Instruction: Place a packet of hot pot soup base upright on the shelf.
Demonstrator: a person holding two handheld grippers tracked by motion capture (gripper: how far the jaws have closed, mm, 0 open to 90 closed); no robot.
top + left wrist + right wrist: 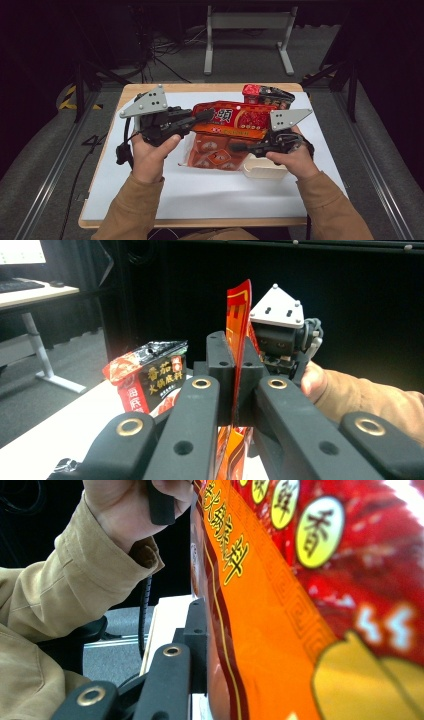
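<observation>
Red-and-orange foil, the big snack bag point(235, 120), is being held up at the centre of the high view, its left edge being pinched tight by the left gripper point(207, 115). Right of centre, the right gripper point(235, 147) is being brought against the bag's lower edge, its grip not clear to see. Judging by this, a two-handed pull is being prepared; next, a firm second pinch is needed.

Left gripper point(234, 375) jaws clamped tight
</observation>
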